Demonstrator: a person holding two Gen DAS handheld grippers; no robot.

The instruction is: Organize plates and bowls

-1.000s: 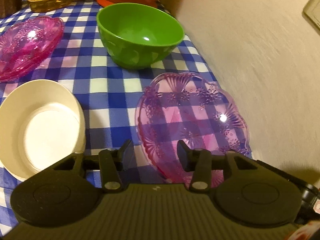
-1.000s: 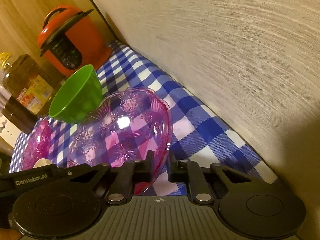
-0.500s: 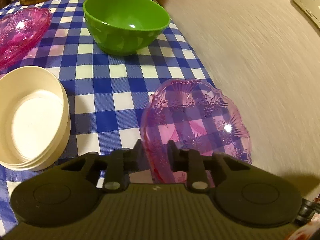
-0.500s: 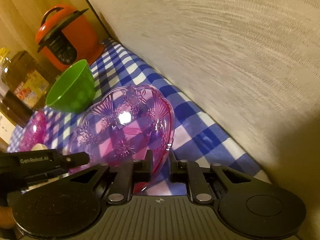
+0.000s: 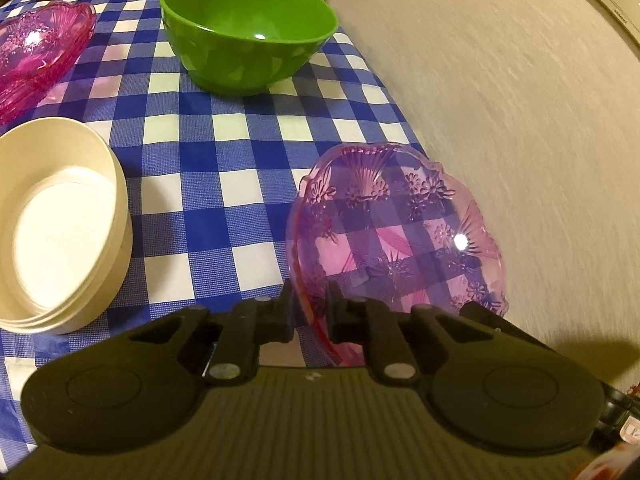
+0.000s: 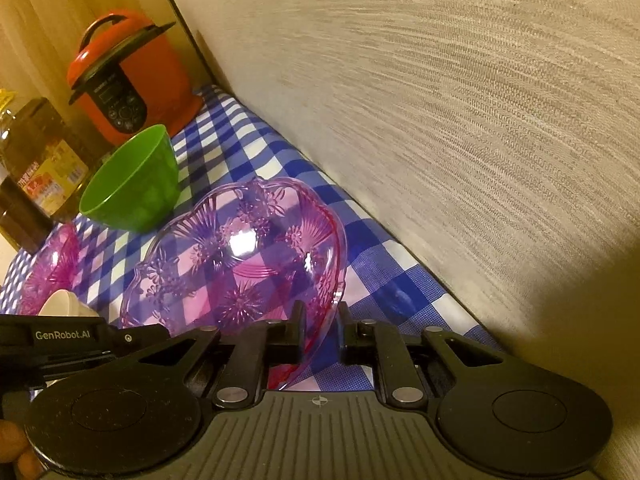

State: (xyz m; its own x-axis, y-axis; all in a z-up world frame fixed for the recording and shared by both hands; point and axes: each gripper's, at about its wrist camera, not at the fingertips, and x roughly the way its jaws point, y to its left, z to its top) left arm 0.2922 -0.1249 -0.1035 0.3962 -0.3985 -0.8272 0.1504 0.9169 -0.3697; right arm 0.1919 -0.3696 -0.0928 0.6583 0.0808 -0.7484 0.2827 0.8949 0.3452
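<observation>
**Both claws now grip the pink plate**

Since a second ago, the left gripper (image 5: 310, 314) has closed: its fingers were apart, and now they pinch the near rim of the pink plate (image 5: 404, 240).

From the left wrist camera, the plate sits by the edge of the checked tablecloth (image 5: 208, 168), next to the wall (image 5: 500, 100). It looks tipped up, though the bent lens makes that hard to judge. A green bowl (image 5: 248, 40) stands farther back. A white bowl (image 5: 60, 236) is off to the left, and more pink plates (image 5: 40, 48) lie in the far corner.

From the right wrist camera, the right gripper (image 6: 320, 332) is clamped on the rim too. The plate (image 6: 240, 256) is see-through pink with flower and fan shapes pressed in and a wavy edge.

It looks like thin, hard plastic, so probably light, stiff and a bit slippery. The rim is the best place to hold it. A red cooker (image 6: 128, 80) and an oil bottle (image 6: 40, 168) stand behind.
</observation>
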